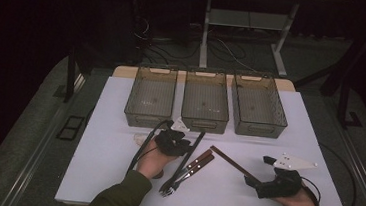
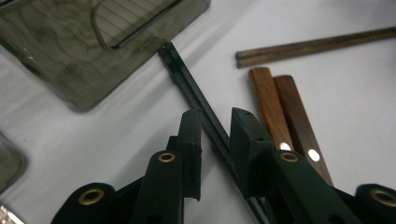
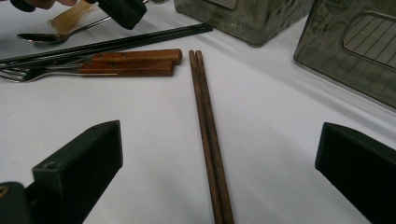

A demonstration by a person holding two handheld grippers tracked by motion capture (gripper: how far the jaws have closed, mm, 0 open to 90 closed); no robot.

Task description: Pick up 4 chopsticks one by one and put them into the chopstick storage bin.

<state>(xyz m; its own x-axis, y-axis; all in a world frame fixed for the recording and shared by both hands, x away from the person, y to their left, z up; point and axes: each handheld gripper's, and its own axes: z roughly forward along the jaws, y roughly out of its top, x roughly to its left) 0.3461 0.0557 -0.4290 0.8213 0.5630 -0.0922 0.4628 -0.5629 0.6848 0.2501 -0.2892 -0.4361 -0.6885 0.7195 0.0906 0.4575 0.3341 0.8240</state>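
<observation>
Three grey bins [image 1: 205, 107] stand in a row beyond my two hand-held grippers in the high view, on the white table [image 1: 114, 177]. My left hand-held gripper [image 1: 187, 142] sits over the black chopsticks [image 1: 199, 140], with two wooden-handled forks [image 1: 187, 171] just to its right. My right hand-held gripper [image 1: 254, 182] rests at the near end of the brown chopsticks [image 1: 228, 161].

In the left gripper view, my left hand-held gripper [image 2: 215, 140] has its jaws narrowly parted, one on either side of the black chopsticks [image 2: 187, 79]; I cannot tell whether the pads press them. The fork handles [image 2: 280, 112] lie just right of it.

In the right gripper view, my right hand-held gripper [image 3: 219, 163] stands wide open, holding nothing, the brown chopsticks [image 3: 208, 130] lying on the table between its jaws.
</observation>
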